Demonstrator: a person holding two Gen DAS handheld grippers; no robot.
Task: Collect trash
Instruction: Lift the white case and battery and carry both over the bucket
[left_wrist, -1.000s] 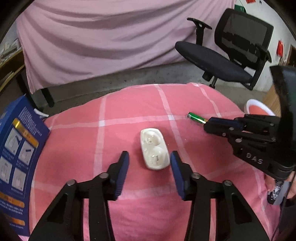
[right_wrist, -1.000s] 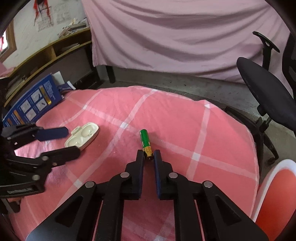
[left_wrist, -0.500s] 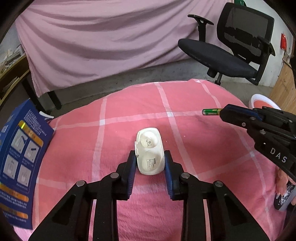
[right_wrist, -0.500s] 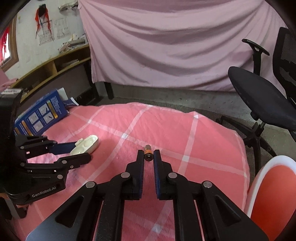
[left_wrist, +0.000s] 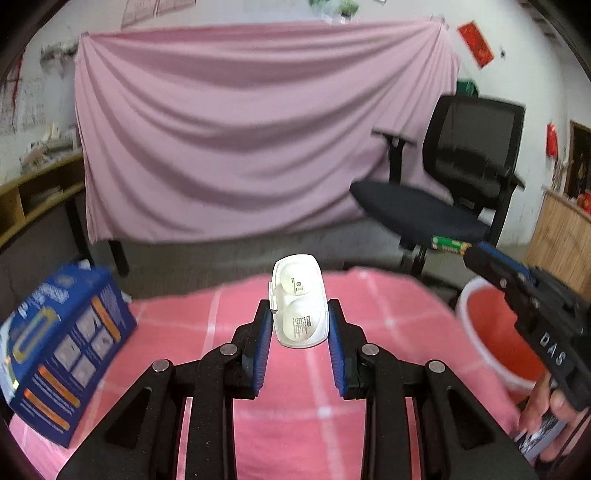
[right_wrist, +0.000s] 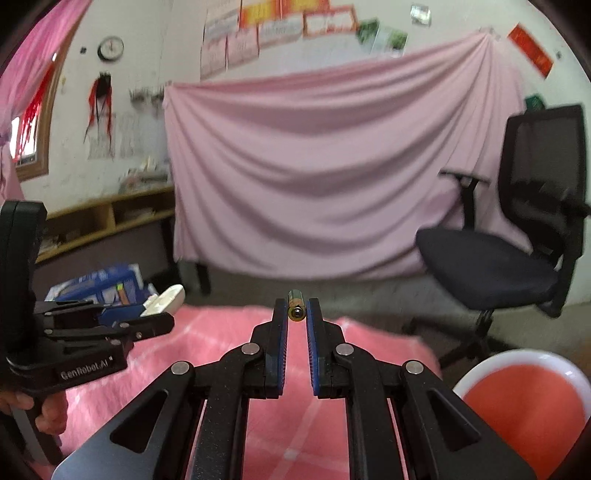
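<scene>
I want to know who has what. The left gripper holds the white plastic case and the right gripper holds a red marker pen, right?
Not quite. The left gripper does hold the white plastic case, but the right gripper holds a small green-and-gold battery, not a red marker pen. The right wrist view shows it pinched between the fingers.

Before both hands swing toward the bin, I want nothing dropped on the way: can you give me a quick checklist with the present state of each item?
1. Left gripper clamped on white plastic case: ok.
2. Right gripper shut on green battery: ok.
3. Both items lifted clear of pink tablecloth: ok.
4. Red bin in view, mouth open: ok.
5. Battery held deep enough not to slip: cannot tell.
</scene>
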